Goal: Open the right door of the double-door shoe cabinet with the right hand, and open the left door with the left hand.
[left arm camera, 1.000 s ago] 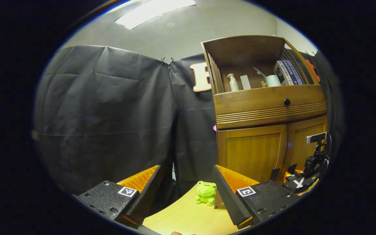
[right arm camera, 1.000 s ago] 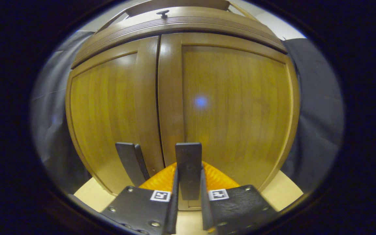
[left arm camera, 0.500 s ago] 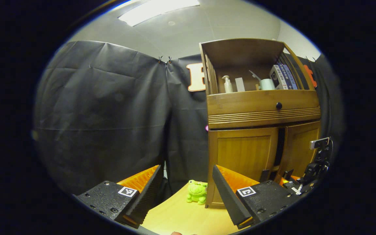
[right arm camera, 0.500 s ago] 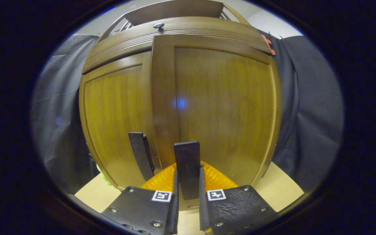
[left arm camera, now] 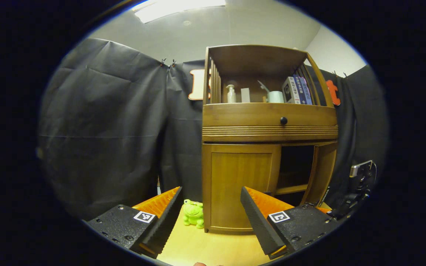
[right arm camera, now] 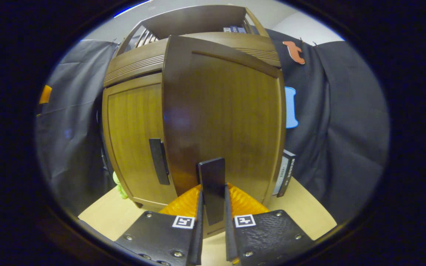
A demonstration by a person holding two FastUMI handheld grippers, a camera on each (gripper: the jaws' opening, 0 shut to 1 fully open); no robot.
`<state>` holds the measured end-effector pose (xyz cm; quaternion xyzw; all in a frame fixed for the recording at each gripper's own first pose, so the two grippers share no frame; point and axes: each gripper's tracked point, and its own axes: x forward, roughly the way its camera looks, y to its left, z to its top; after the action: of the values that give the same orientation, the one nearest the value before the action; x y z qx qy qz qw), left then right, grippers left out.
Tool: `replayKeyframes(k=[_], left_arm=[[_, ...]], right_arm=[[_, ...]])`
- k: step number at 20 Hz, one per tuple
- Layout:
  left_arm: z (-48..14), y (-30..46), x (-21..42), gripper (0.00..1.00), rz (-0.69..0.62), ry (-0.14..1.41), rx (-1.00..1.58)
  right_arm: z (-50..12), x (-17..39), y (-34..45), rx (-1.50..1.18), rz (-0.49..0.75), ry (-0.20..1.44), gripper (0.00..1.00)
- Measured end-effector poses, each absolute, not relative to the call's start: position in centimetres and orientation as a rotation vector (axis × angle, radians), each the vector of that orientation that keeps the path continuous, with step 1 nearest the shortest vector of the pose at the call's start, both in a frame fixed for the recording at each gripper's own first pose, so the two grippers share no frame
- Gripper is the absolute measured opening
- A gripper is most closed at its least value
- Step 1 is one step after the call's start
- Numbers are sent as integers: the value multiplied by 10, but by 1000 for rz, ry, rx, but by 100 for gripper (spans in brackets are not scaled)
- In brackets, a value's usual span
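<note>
Shoe cabinet [left arm camera: 268, 129] of brown wood stands on the pale counter [left arm camera: 205, 247] against the black cloth wall, seen from a little way off in the left gripper view. Its right door [left arm camera: 324, 175] is swung outward on its outer edge, leaving a dark opening beside it with a shelf board inside, while the left door [left arm camera: 240, 184] sits flush and closed. In the right gripper view the right door [right arm camera: 224, 118] fills the middle, angled away from the cabinet front, and the right claw [right arm camera: 213, 221] is pressed together on the dark flat handle [right arm camera: 212, 188] at the door's lower edge, one finger on each side of it. A matching handle [right arm camera: 159, 160] stands upright on the closed left door [right arm camera: 135, 136], untouched. The left claw [left arm camera: 209, 214] is spread wide, well apart from the cabinet and holding nothing. A small green frog toy [left arm camera: 193, 213] sits on the counter just beside the cabinet's lower left corner. On the open top shelf stand a pump bottle [left arm camera: 231, 94], a white cup [left arm camera: 276, 96] and a few books [left arm camera: 298, 90]. Below that shelf runs a drawer front with a round dark knob [left arm camera: 283, 120]. At the far right of the left gripper view, the right claw's dark body [left arm camera: 359, 184] shows near the open door.
</note>
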<state>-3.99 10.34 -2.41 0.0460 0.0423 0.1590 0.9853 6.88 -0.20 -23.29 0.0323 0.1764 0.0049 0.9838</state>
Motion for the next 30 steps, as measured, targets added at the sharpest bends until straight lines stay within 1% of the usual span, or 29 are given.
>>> replayKeyframes(k=[3, 4, 5, 9, 10, 11, 12, 13, 16, 17, 18, 19, 20, 22, 23, 24, 28, 30], left_arm=[[-30, 90, -36, 95, 281, 96, 82], [-32, 86, -34, 93, 268, 99, 78], [-33, 83, -32, 95, 258, 101, 74], [-40, 69, -24, 95, 213, 112, 56], [-43, 66, -22, 93, 205, 115, 53], [-44, 63, -19, 93, 195, 118, 52], [-46, 59, -17, 93, 185, 120, 50], [-46, 55, -15, 96, 173, 120, 49], [-51, 42, -7, 96, 138, 121, 45], [-52, 37, -4, 93, 126, 123, 45], [-54, 33, -2, 96, 114, 124, 44], [-55, 28, 2, 96, 103, 126, 45], [-58, 24, 4, 96, 93, 127, 48], [-64, 16, 11, 96, 72, 134, 54], [-68, 13, 15, 93, 64, 140, 58], [-74, 10, 19, 96, 57, 146, 59], [-96, 5, 42, 96, 38, 171, 57], [-108, 5, 56, 96, 33, 181, 61]], right_arm=[[-231, 55, -19, 71, -15, 360, 25], [-232, 51, -25, 75, -26, 363, 25], [-232, 45, -31, 78, -37, 365, 25], [-231, 27, -57, 74, -79, 373, 25], [-231, 25, -63, 70, -91, 373, 25], [-231, 22, -69, 67, -104, 373, 24], [-230, 20, -74, 65, -119, 372, 24], [-229, 17, -82, 67, -137, 374, 25], [-233, 6, -109, 86, -192, 388, 24], [-233, 4, -115, 99, -203, 391, 24], [-232, -2, -124, 104, -222, 392, 24], [-231, 0, -134, 99, -253, 391, 27], [-234, -1, -143, 106, -268, 390, 16], [-233, -5, -159, 129, -296, 392, 16], [-232, -7, -167, 131, -309, 390, 16], [-232, -10, -174, 129, -317, 388, 16], [-230, -15, -188, 105, -335, 386, 16], [-225, -19, -198, 82, -364, 376, 16]])
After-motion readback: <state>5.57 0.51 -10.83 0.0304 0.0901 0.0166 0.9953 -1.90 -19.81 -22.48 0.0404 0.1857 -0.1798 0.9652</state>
